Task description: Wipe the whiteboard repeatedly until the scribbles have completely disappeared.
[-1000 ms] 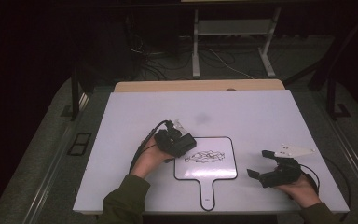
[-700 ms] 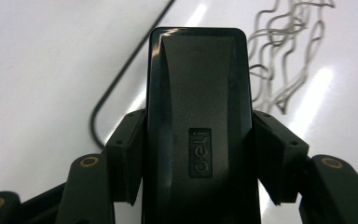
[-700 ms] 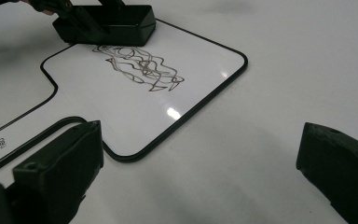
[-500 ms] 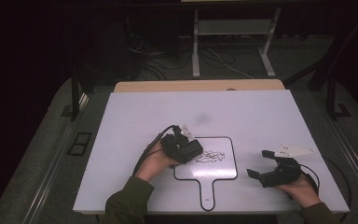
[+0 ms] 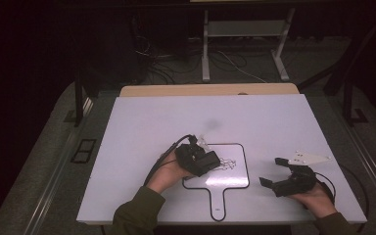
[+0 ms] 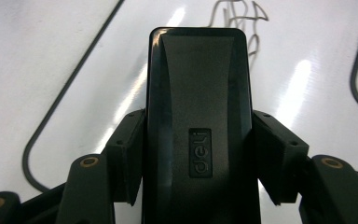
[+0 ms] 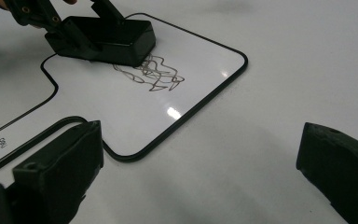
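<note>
While its lower end is cut off in the left gripper view, the black rectangular plastic eraser (image 6: pixel 199 116) sits clamped in the left gripper (image 5: pixel 201 159), resting on the small white paddle-shaped whiteboard (image 5: pixel 235 176) beside dark scribbles (image 7: pixel 151 72). Nearby, the right gripper (image 5: pixel 279 178) gapes empty over the white table (image 5: pixel 274 122).

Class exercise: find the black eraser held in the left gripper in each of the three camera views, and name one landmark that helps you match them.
High view: the black eraser lies centre-left, on the small whiteboard's left part.
Left gripper view: eraser in the centre, between the jaws.
Right gripper view: eraser at upper left.
Shared landmark: the scribble beside it.
</note>
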{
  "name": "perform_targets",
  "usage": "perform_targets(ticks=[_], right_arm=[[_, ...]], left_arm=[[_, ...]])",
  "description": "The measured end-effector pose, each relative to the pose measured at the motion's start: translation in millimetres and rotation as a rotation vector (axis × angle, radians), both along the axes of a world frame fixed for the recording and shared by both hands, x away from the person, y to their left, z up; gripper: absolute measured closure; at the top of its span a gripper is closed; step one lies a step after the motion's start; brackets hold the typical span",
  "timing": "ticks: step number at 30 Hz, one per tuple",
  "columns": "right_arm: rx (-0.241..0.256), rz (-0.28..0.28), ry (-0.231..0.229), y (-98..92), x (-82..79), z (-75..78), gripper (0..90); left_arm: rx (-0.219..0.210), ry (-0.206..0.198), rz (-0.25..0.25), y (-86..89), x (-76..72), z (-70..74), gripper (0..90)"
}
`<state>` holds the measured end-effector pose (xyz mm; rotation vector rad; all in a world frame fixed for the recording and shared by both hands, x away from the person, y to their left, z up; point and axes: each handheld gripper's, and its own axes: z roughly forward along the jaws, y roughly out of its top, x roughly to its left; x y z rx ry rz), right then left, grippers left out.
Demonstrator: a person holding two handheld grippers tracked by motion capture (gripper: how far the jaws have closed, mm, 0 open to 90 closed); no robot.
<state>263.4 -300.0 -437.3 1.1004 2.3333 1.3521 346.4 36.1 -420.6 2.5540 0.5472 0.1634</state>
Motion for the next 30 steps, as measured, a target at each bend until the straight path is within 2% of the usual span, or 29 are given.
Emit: perform_targets(ticks=[13,18,30], right_arm=[[-0.003,-0.002,0.006,0.4,0.4,-0.3,0.0],[-0.005,0.000,0.005,1.0,0.7,-0.7,0.0],[-0.006,0.001,0.006,1.5,0.8,-1.0,0.0]], left_arm=[[0.003,-0.016,0.122,26.6,24.6,0.2,39.2],[0.005,-0.006,0.114,23.8,24.0,0.3,39.2],[0.017,-0.010,0.032,-1.2,13.6,0.5,39.2]])
